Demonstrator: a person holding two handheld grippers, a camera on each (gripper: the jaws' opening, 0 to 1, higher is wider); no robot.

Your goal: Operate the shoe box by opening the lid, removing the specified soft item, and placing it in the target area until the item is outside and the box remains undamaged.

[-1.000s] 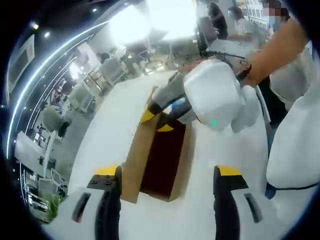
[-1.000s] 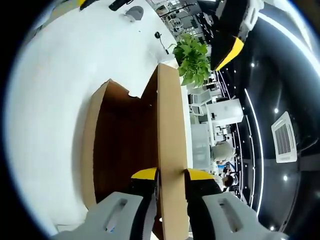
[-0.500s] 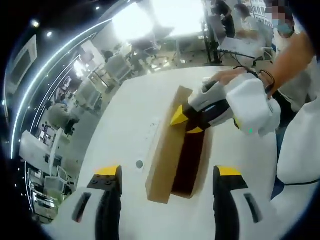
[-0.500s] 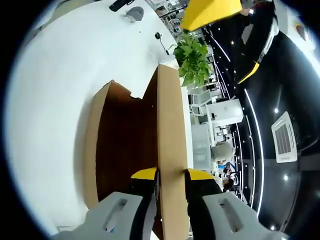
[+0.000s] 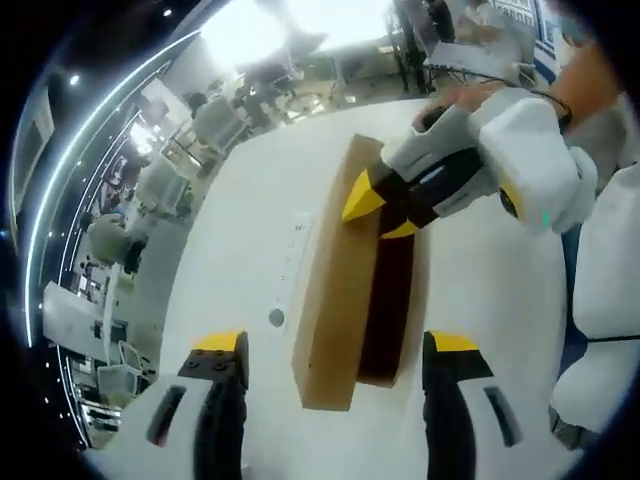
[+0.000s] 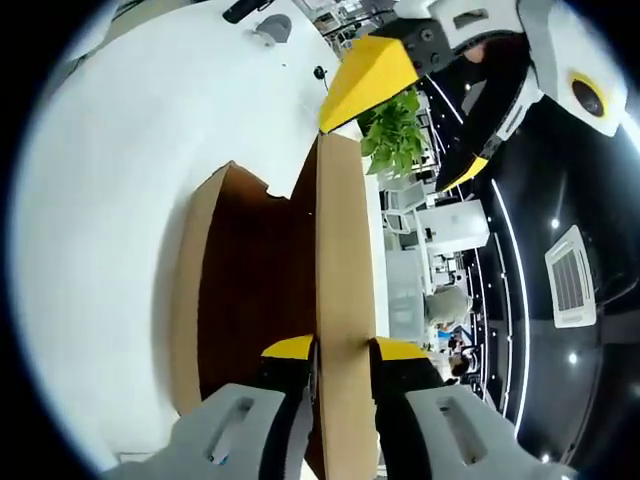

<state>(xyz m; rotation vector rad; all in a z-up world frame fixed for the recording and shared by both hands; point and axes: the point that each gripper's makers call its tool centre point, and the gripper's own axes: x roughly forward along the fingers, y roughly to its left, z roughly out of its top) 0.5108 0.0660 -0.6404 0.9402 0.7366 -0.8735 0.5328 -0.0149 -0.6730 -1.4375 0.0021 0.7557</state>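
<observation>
A brown cardboard shoe box (image 5: 335,300) lies on the white table (image 5: 240,230) with its lid (image 6: 343,260) swung up on edge. The box's inside (image 6: 250,290) looks dark brown, and I cannot make out any item in it. My right gripper (image 6: 345,350) is shut on the lid's edge, seen in the left gripper view as a white body with yellow tips (image 5: 385,205) at the box's far end. My left gripper (image 5: 333,348) is open, its jaws straddling the box's near end from above. In the right gripper view the left gripper (image 6: 420,125) hangs open over the far end.
A small round disc (image 5: 277,318) sits on the table left of the box. A potted plant (image 6: 395,140) stands past the table's edge. A grey object (image 6: 270,25) and a black one (image 6: 245,10) lie far off. A person's arm (image 5: 590,85) holds the right gripper.
The left gripper has moved toward the box, now straddling its near end, and has come into the right gripper view from the top. The right gripper stays clamped on the raised lid.
</observation>
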